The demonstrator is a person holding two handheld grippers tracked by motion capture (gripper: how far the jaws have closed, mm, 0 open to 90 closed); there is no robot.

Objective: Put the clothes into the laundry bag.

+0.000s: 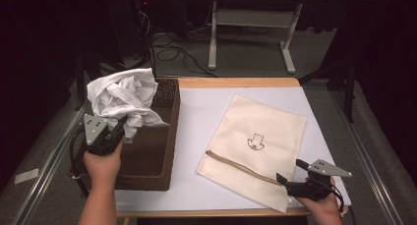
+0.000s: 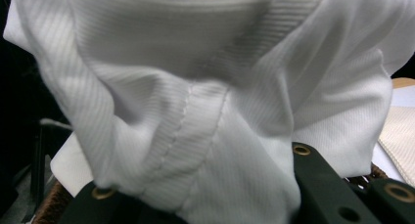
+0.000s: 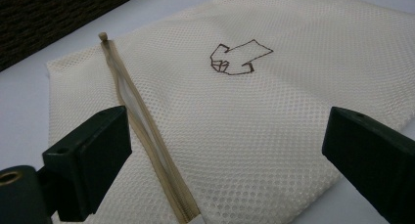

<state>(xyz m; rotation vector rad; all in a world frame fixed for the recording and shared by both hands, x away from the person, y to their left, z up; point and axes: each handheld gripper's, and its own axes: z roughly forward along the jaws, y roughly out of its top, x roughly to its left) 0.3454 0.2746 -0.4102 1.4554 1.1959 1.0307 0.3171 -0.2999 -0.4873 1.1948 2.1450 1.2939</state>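
My left gripper (image 1: 119, 131) is pinching a bunched white garment (image 1: 125, 99), jaws closed in tight on the cloth; in the left gripper view the ribbed fabric (image 2: 195, 101) bulges up between and over both jaws. Garment hangs lifted above the dark wicker basket (image 1: 164, 131) at approx 9 o'clock on the table (image 1: 196, 117). My right gripper (image 1: 290, 176) sits at approx 4 o'clock, jaws spread wide, holding nothing, low over the near corner of the cream mesh bag (image 1: 255, 146). In the right gripper view the bag's zipper (image 3: 147, 131) runs by the left-hand jaw w/ the arrow mark (image 3: 240, 57) beyond at 12 o'clock.
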